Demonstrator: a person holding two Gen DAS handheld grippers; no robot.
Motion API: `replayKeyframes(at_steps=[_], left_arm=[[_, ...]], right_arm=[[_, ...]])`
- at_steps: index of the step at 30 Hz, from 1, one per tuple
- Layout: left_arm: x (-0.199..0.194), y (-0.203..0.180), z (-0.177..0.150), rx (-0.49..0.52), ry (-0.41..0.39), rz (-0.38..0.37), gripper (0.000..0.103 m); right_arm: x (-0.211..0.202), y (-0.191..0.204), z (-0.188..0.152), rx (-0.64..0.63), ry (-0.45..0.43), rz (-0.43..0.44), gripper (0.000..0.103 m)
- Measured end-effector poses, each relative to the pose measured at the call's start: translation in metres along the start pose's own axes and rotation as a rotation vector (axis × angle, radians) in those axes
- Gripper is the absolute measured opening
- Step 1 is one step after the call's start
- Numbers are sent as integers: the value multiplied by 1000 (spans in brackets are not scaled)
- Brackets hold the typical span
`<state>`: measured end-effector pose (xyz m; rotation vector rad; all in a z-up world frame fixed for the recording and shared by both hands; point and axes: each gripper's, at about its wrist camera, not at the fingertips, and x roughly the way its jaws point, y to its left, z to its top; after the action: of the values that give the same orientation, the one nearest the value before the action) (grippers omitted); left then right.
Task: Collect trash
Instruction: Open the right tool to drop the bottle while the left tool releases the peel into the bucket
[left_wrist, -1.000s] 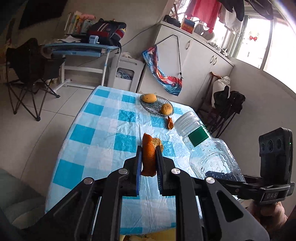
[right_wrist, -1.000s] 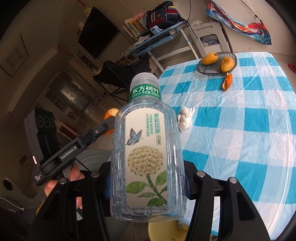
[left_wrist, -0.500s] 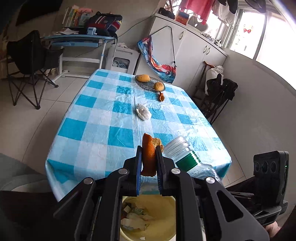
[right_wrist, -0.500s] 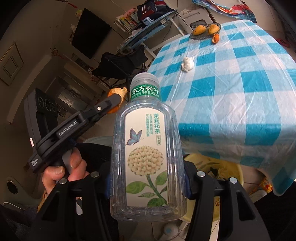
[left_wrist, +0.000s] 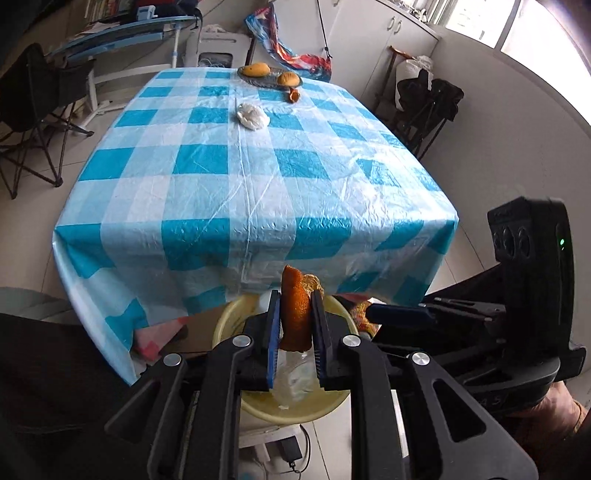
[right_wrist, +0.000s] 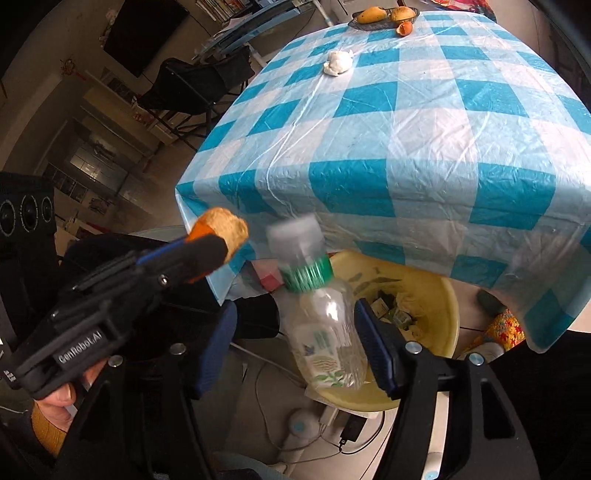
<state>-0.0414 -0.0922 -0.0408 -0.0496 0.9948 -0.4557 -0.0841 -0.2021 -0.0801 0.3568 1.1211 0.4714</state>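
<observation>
My left gripper (left_wrist: 294, 328) is shut on an orange peel (left_wrist: 295, 306) and holds it above the yellow trash bin (left_wrist: 229, 317) at the table's near edge. The peel (right_wrist: 218, 229) and the left gripper (right_wrist: 177, 266) also show in the right wrist view. My right gripper (right_wrist: 295, 339) is open over the yellow bin (right_wrist: 443, 295). A clear plastic bottle (right_wrist: 317, 317) with a green label, blurred, is loose between its spread jaws over the bin. The bottle (left_wrist: 291, 380) shows below the peel in the left wrist view.
The table with the blue checked cloth (left_wrist: 258, 166) carries a crumpled white tissue (left_wrist: 251, 116), a small orange peel (left_wrist: 293, 96) and a glass plate of fruit (left_wrist: 269, 74). A folding chair (left_wrist: 33, 107) stands left. Cables and a plug strip (right_wrist: 347, 424) lie on the floor.
Both grippers have pulled back from the table to over the bin. My right gripper has opened and let the bottle go; it is dropping. The left still holds the peel.
</observation>
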Motion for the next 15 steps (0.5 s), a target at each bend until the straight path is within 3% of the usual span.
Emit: replayKeyframes(at_steps=[5, 15], left_arm=[[-1, -3, 0, 21, -21, 34, 30], [-10, 15, 7, -61, -103, 75, 46]], right_arm=[[-7, -9, -1, 39, -28, -15, 67], [-2, -4, -2, 11, -41, -29, 73]])
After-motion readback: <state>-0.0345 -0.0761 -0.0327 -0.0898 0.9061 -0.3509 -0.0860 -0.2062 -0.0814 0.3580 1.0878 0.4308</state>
